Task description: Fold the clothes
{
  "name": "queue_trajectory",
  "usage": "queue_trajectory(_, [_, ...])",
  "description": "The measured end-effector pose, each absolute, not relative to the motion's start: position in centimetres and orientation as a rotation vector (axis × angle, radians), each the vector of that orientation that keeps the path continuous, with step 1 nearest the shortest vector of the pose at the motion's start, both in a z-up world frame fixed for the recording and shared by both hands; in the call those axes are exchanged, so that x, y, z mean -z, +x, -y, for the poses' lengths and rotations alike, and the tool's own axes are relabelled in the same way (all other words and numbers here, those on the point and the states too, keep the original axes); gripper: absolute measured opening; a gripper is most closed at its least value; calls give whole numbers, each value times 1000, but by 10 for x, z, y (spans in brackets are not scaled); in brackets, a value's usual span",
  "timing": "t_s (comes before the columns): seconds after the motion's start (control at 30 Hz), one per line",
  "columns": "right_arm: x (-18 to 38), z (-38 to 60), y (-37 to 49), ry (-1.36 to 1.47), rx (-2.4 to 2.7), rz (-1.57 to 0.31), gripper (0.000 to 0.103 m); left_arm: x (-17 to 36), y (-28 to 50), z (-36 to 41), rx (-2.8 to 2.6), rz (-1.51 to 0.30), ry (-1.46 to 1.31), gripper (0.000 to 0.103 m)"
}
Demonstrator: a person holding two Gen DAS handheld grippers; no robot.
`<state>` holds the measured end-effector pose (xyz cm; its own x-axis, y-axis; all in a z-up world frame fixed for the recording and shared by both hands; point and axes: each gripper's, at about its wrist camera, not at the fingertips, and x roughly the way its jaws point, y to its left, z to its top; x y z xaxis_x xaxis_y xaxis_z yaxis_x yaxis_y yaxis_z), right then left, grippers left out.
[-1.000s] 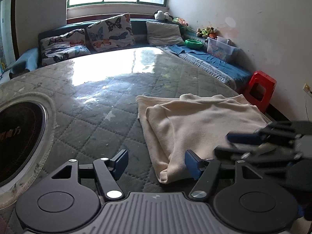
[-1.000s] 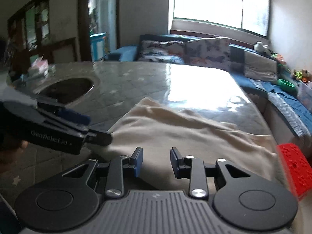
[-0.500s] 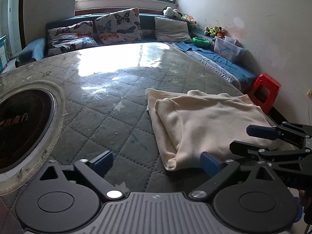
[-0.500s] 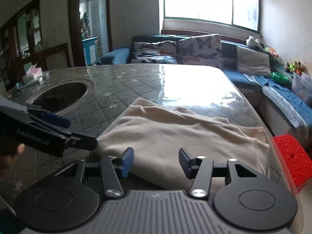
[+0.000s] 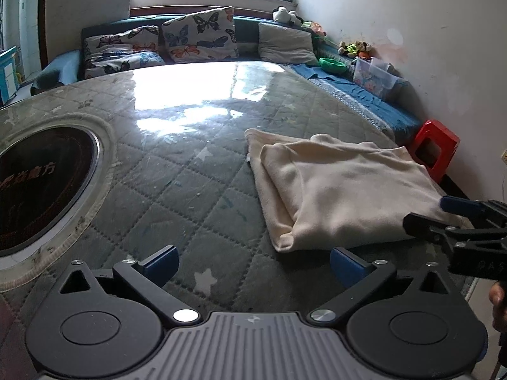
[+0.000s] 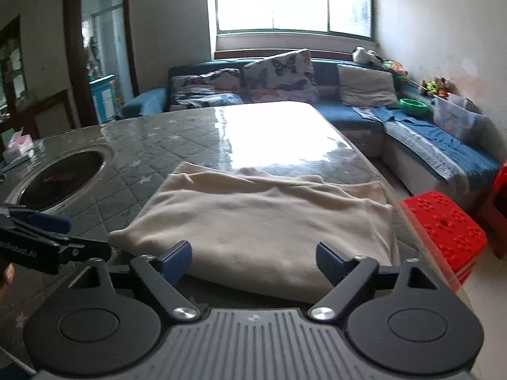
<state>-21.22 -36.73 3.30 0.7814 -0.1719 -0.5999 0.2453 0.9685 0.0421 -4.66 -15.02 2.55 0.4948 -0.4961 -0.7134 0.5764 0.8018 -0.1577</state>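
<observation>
Both grippers' fingers now wider than before, left gripper (image 5: 253,264) apart, right gripper (image 6: 253,261) opening (nothing clamped), folded cream garment (image 5: 342,196) released.

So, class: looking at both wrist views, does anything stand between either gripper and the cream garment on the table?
Nothing visible does. The cream garment lies folded just ahead of the right gripper, whose jaws are opening; only bare table separates it from the open left gripper.
</observation>
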Motion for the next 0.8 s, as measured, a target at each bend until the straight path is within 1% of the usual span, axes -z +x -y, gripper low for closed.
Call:
queue_trajectory(0.2, [-32, 367, -215, 117, 269, -648, 95, -27, -52, 147, 636, -816, 117, 103])
queue_trajectory(0.27, [-33, 366, -217, 117, 278, -645, 98, -28, -55, 146, 640, -811, 127, 103])
queue_trajectory(0.8, [-33, 357, -237, 147, 309, -633, 102, -29, -76, 148, 647, -805, 187, 103])
